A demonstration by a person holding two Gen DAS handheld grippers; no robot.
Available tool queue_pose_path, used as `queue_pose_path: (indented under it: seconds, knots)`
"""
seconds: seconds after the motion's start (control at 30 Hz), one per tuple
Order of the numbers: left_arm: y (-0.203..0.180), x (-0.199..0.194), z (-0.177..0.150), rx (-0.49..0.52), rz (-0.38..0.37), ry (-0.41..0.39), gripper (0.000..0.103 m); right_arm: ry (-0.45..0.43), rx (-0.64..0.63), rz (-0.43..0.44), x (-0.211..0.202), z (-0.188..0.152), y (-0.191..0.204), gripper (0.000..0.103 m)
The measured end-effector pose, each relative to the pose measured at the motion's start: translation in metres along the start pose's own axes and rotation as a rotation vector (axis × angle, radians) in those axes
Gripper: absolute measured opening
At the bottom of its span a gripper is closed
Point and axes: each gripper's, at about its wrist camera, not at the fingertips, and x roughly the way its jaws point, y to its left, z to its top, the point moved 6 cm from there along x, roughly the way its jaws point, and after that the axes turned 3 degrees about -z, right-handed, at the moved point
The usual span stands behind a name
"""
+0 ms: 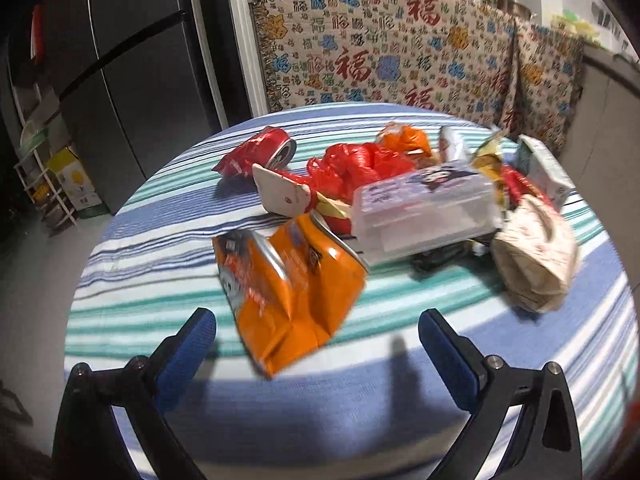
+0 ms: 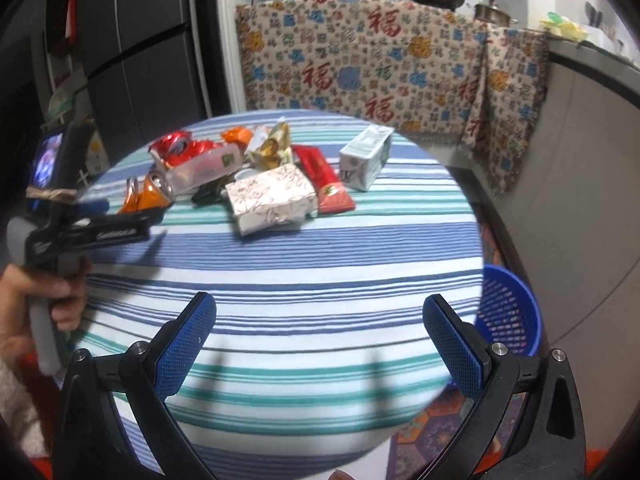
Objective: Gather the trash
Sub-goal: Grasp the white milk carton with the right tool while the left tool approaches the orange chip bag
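Observation:
Trash lies piled on a round table with a striped cloth (image 1: pixel 160 280). A crushed orange can (image 1: pixel 288 288) lies nearest my left gripper (image 1: pixel 316 336), which is open and empty just short of it. Behind it are a clear plastic box (image 1: pixel 424 208), a red plastic bag (image 1: pixel 356 164), a crushed red can (image 1: pixel 260 152) and a crumpled paper bag (image 1: pixel 536 256). My right gripper (image 2: pixel 320 332) is open and empty over the near table part. It sees a patterned paper box (image 2: pixel 272 198), a red packet (image 2: pixel 324 180), a milk carton (image 2: pixel 366 156) and the left gripper (image 2: pixel 92 224).
A blue mesh wastebasket (image 2: pixel 508 308) stands on the floor right of the table (image 2: pixel 280 264). A patterned blanket (image 2: pixel 360 64) hangs over the counter behind. A dark fridge (image 1: pixel 132 72) stands at the back left, with a small rack (image 1: pixel 44 176) beside it.

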Motion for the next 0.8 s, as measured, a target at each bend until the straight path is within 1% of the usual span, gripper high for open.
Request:
queue_pose_path:
  seconds: [0.07,0.13,0.23,0.33,0.37,0.43,0.53,0.6,0.67,0.7,0.73,0.8]
  knots:
    - [0.004,0.004,0.001,0.003,0.01,0.008,0.103,0.018,-0.012,0.0,0.009,0.0,0.004,0.103]
    - [0.008,0.006,-0.001,0.007,0.004,0.02,0.103,0.033,-0.017,-0.002,0.016,0.001,0.007,0.103]
    - [0.015,0.008,-0.008,0.036,-0.048,0.056,0.103,0.053,-0.031,-0.001,0.027,0.001,0.011,0.103]
    - [0.023,0.011,-0.013,0.068,-0.081,0.081,0.103,0.081,-0.046,0.007,0.038,-0.001,0.014,0.103]
    - [0.026,0.013,-0.016,0.063,-0.087,0.09,0.103,0.093,-0.05,0.01,0.042,-0.003,0.014,0.103]
    - [0.034,0.016,-0.017,0.006,-0.128,0.103,0.103,0.119,-0.049,0.019,0.05,-0.004,0.012,0.103]
    - [0.04,0.02,-0.015,-0.019,-0.107,0.103,0.103,0.131,-0.017,0.021,0.059,-0.001,-0.002,0.103]
    - [0.039,0.023,-0.013,-0.012,-0.097,0.107,0.103,0.118,0.021,-0.018,0.064,0.009,-0.022,0.103]
    - [0.039,0.024,-0.011,-0.016,-0.093,0.107,0.103,0.097,0.07,-0.052,0.069,0.026,-0.045,0.103]
    - [0.038,0.024,-0.009,-0.017,-0.09,0.108,0.103,0.083,0.107,-0.07,0.074,0.039,-0.059,0.103]
    - [0.039,0.025,-0.009,-0.018,-0.088,0.108,0.103,0.079,0.134,-0.077,0.079,0.05,-0.067,0.103]
    - [0.04,0.025,-0.009,-0.019,-0.087,0.107,0.103,0.082,0.214,-0.054,0.096,0.081,-0.081,0.103]
